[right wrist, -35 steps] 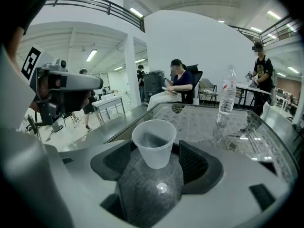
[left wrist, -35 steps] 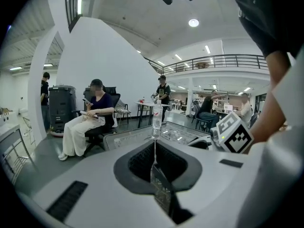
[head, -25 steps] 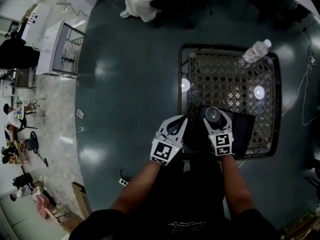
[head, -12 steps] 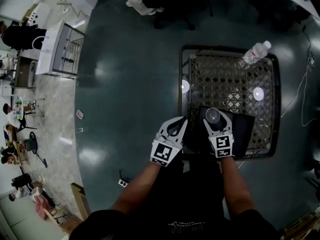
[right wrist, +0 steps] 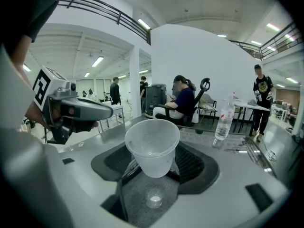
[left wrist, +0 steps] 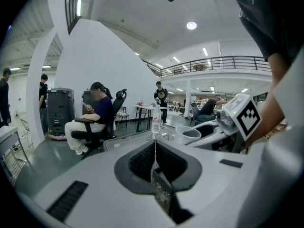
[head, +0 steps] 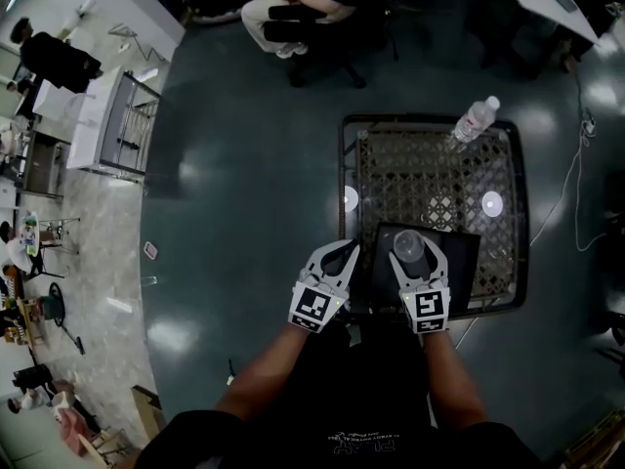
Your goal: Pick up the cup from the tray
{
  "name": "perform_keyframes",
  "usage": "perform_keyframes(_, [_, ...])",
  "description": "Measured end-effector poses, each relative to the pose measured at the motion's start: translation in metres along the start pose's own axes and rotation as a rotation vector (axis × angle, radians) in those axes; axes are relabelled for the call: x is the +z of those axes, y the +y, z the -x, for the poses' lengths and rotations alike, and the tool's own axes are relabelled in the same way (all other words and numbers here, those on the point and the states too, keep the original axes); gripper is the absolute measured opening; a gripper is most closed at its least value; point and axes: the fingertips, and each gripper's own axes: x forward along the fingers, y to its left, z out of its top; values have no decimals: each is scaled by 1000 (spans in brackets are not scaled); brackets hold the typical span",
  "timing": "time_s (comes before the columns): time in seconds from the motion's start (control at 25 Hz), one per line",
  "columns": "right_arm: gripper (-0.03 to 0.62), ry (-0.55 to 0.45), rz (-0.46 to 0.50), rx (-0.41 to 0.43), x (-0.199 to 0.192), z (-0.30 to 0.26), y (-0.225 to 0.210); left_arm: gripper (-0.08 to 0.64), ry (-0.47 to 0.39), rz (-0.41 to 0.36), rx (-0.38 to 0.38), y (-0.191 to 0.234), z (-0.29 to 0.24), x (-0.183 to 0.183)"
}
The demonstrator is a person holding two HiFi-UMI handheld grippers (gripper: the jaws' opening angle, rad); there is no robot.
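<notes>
- While lifting the cup (right wrist: 152, 148), go straight up and hold it level: clear, thin-walled and seemingly empty, so likely to buckle or tip under a careless move.
- Sits at the centre of the right gripper view, and at lower centre-right in the head view.
- Pinched at the lower wall by the right tongs (right wrist: 153, 167), which are clenched on it from both sides. Apparently just off the dark tray (head: 461, 262) below, though hard to be sure of the gap.
- Squeeze only as hard as the hold needs. Judging by the soft plastic, more pressure would crease the wall rather than improve the grip.
- Raise far enough to clear the tray's rim before moving sideways.
- Leave the left tongs (left wrist: 155, 148) where they are, pressed together on nothing. In the head view, just left of the right pair and clear of the cup.
- No need to mind the bottle (head: 473, 123) lying at the upper right corner of the mesh-topped bench (head: 420, 164), well apart from the tray at the bench's lower edge.
</notes>
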Motion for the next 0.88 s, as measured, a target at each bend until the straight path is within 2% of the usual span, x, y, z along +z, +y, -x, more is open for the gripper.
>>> perform_keyframes(0.36, [295,-142,-40,-105,61,60,1,11,-81,-36,-59,-12,1,45])
perform_keyframes(0.88, [295,-330,8,-230,128,114,-11,11,-171,-75,-147,-25,4,97])
